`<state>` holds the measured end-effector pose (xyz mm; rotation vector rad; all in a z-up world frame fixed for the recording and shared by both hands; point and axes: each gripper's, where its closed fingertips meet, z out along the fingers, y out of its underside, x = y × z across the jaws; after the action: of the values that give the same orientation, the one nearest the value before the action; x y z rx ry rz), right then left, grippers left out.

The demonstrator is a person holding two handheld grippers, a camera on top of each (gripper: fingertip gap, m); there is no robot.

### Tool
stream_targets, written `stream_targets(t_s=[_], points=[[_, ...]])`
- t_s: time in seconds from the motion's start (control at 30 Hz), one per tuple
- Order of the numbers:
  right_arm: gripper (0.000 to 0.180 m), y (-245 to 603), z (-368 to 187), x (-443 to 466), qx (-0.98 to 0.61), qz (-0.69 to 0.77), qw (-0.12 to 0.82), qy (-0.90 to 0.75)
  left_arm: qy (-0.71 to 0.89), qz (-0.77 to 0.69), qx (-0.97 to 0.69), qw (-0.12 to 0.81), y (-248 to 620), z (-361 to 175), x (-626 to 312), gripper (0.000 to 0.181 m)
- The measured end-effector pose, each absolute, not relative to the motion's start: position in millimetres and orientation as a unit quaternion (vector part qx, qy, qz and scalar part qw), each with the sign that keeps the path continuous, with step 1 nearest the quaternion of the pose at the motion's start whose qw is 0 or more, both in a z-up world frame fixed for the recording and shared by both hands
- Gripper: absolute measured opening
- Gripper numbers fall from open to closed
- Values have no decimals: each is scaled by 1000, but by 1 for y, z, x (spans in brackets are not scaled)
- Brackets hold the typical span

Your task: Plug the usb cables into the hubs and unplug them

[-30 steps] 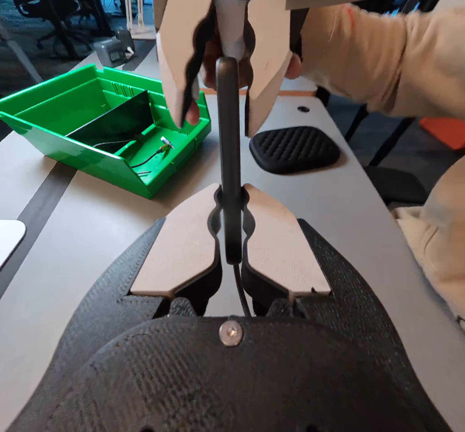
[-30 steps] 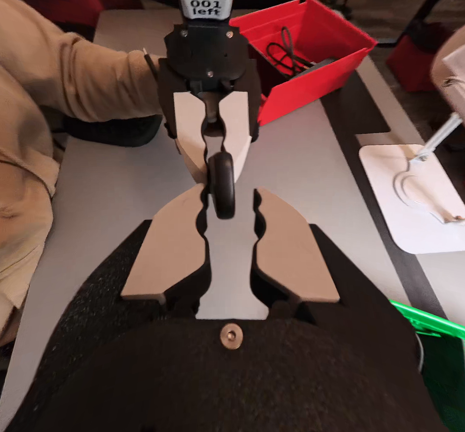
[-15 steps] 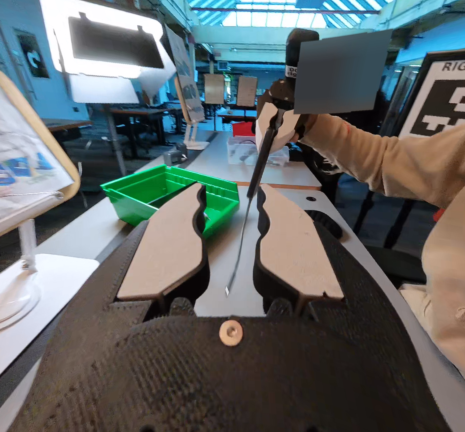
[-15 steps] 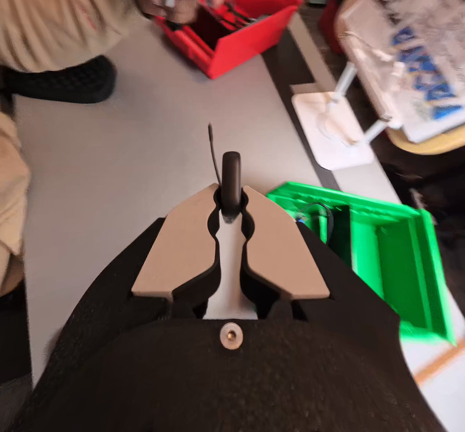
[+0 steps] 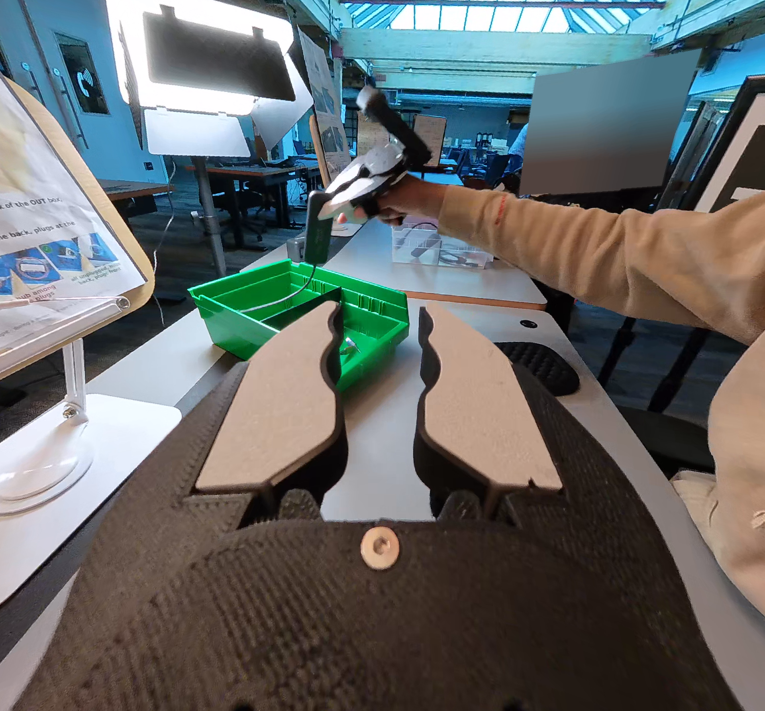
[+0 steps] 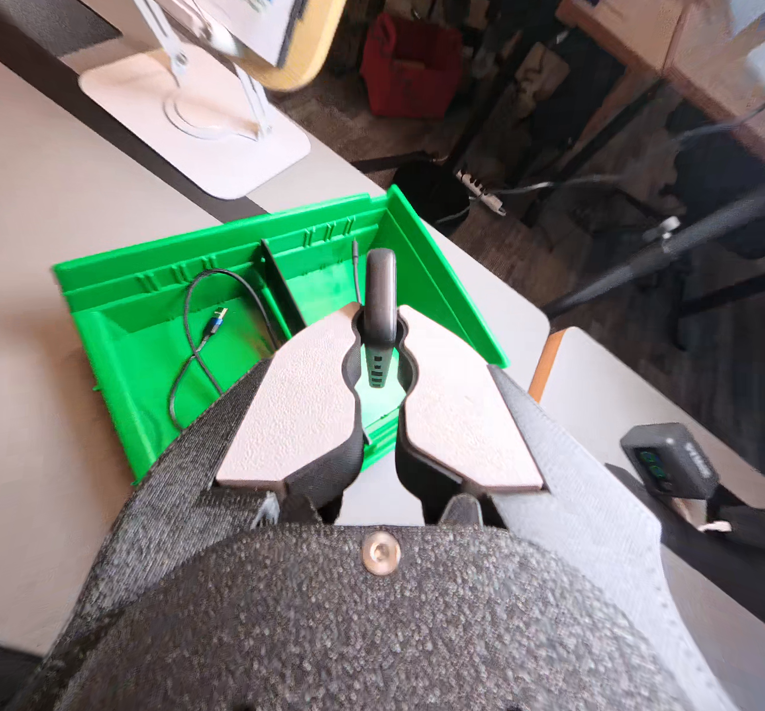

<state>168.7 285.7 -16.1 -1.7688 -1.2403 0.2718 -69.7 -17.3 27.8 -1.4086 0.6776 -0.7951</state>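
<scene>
Right tool (image 6: 378,310), closed on a dark USB hub (image 6: 380,297), holds it above the rear compartment of the green bin (image 6: 447,277), which stands on the grey worktop (image 6: 62,256). The hub's row of ports faces back toward the camera, and all appear empty. Its thin tail lead (image 5: 298,289) droops into the bin. In the front compartment, beyond the black divider (image 6: 281,293), lies a loose USB cable (image 6: 198,343) with a blue-collared plug, attached to nothing. Left tool (image 5: 376,364) stands open and empty, low over the worktop just short of the bin. A clipboard stand (image 5: 49,422) sits to its left.

Progress (a judgement): with cable and hub already apart and the hub poised over the bin, this pair looks to be past unplugging and into put-away. What remains is setting the hub down; whether further pairs await cannot be told.
</scene>
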Motion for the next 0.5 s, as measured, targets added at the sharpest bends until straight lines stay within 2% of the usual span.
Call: stream_targets(t_s=[0.2,0.27,0.4,0.5], points=[[13,339,-95,169,-784,62,396,-475,288,-343,-631,633,-10,19,-77,35],[21,354,-95,171,-795,57,403,-451,283,-339,-635,634,-7,17,-80,35],[48,374,-83,186,-800,25,431,-416,276,-340,-638,634,-4,16,-85,35],[52,371,-55,193,-778,25,488,-396,275,-337,-640,634,-4,16,-85,35]])
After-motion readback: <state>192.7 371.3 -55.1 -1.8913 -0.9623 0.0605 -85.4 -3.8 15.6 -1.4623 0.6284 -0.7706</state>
